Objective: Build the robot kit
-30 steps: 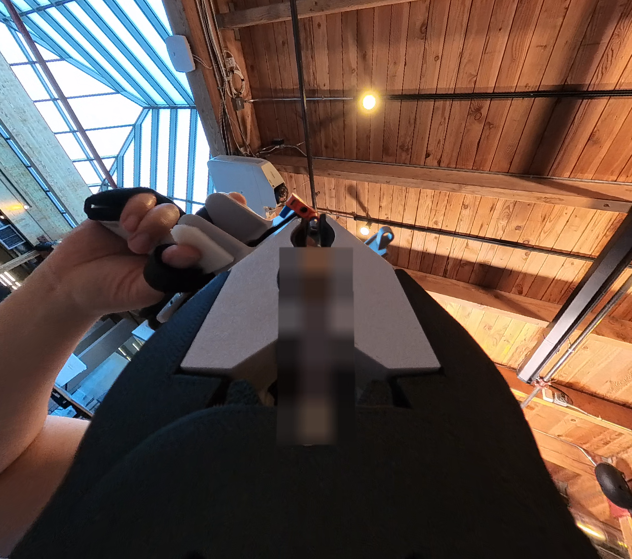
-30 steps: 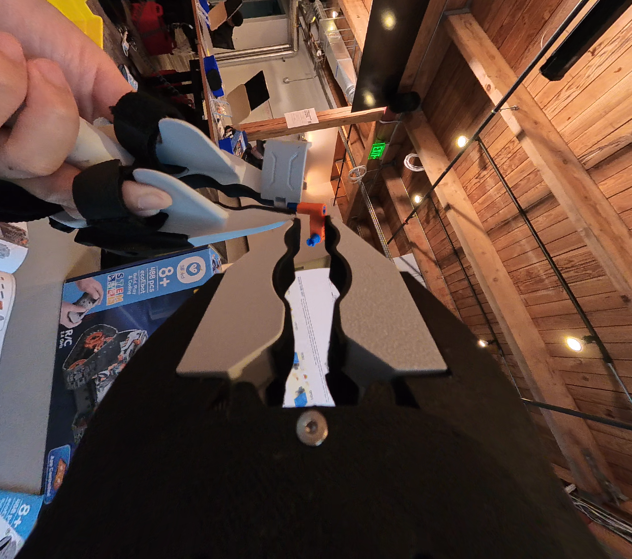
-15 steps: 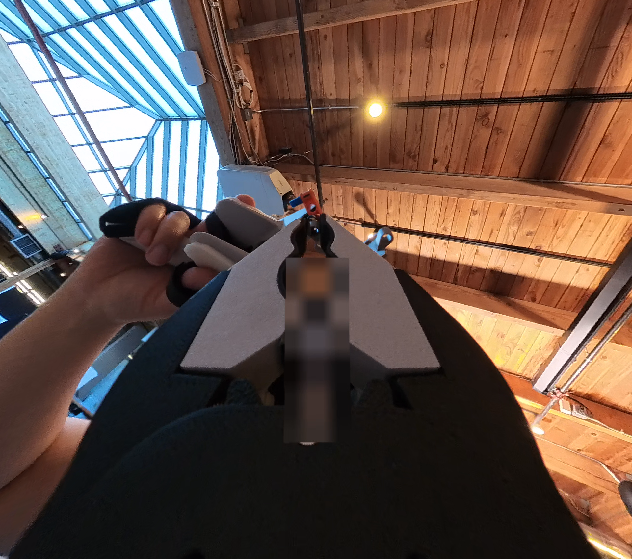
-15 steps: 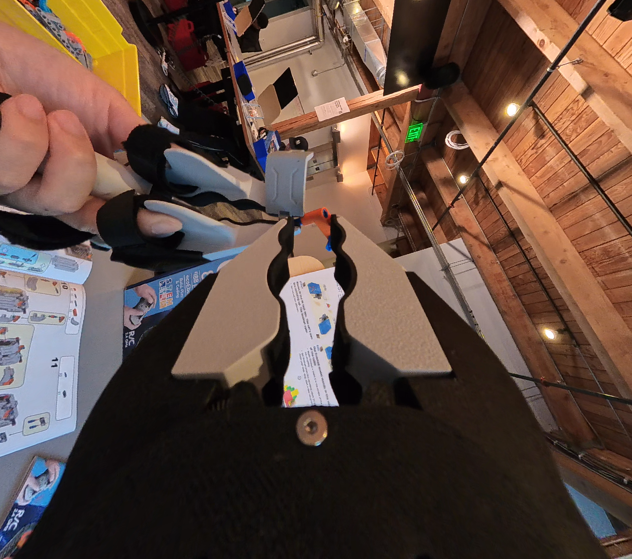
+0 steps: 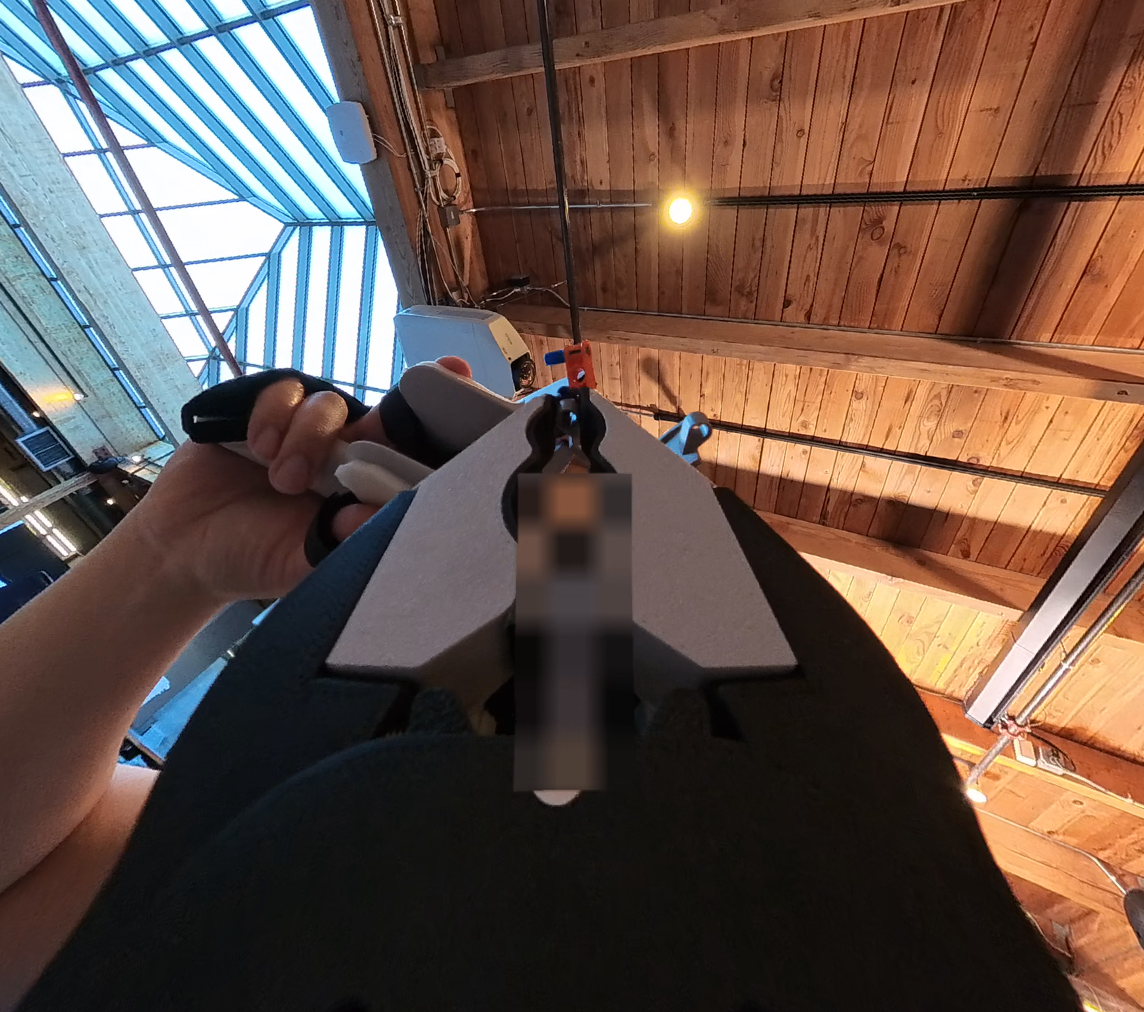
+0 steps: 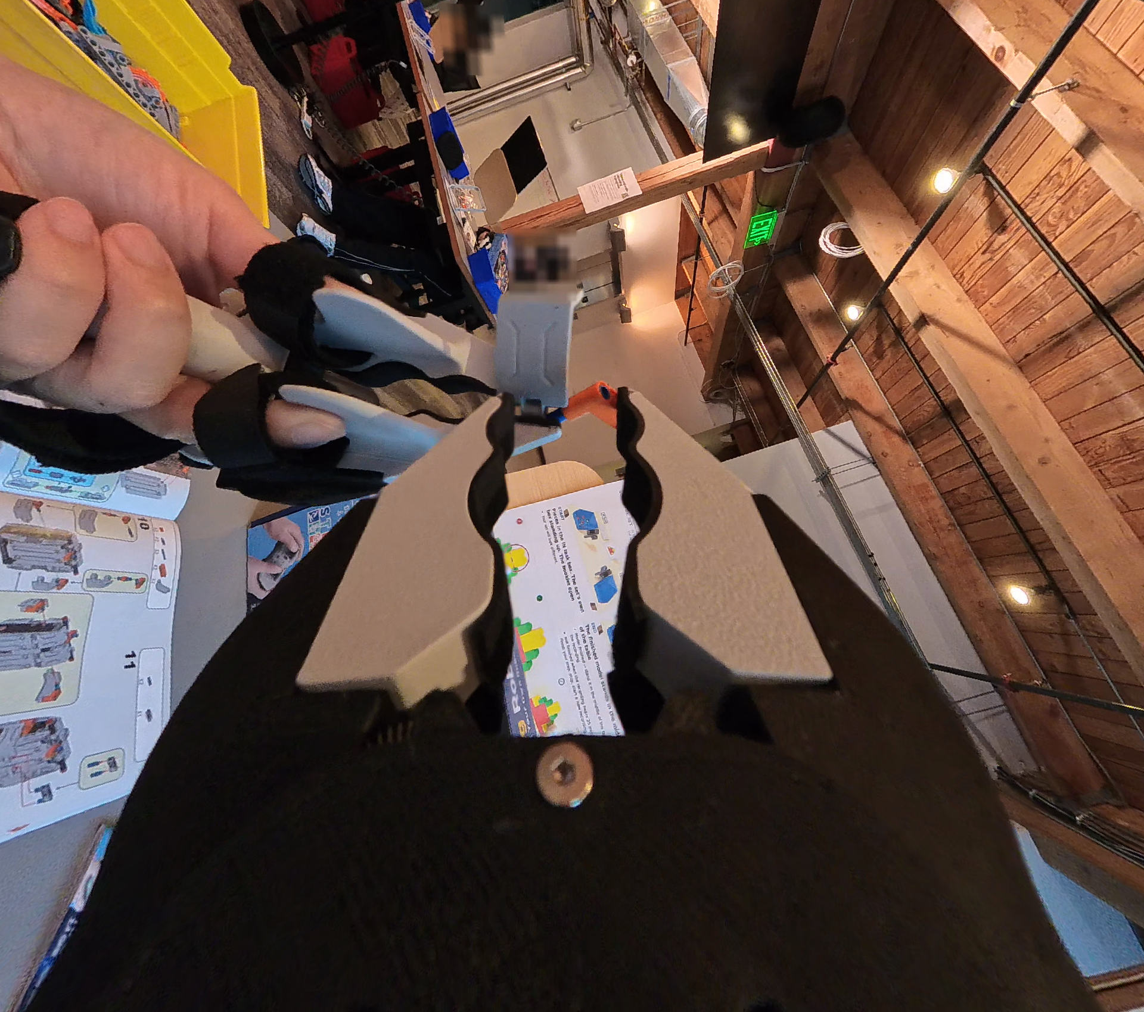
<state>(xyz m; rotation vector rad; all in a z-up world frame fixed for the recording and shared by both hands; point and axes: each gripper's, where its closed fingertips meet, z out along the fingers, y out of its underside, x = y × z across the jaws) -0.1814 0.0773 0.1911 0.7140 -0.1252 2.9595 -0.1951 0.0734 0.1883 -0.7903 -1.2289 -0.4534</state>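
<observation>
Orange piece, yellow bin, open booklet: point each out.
Orange piece (image 6: 591, 400): right wrist view, its middle, at the fingertips.
Yellow bin (image 6: 179, 29): right wrist view, its side wall.
Open booklet (image 6: 80, 666): right wrist view, lower page.

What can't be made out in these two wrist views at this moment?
Left wrist view: a mosaic patch covers the gap behind the tips of the left gripper; the small part it pinches below the orange piece cannot be identified.
Right wrist view: the open right gripper hides most of the printed sheet; the left edge cuts off the booklet and the yellow bin.
</observation>
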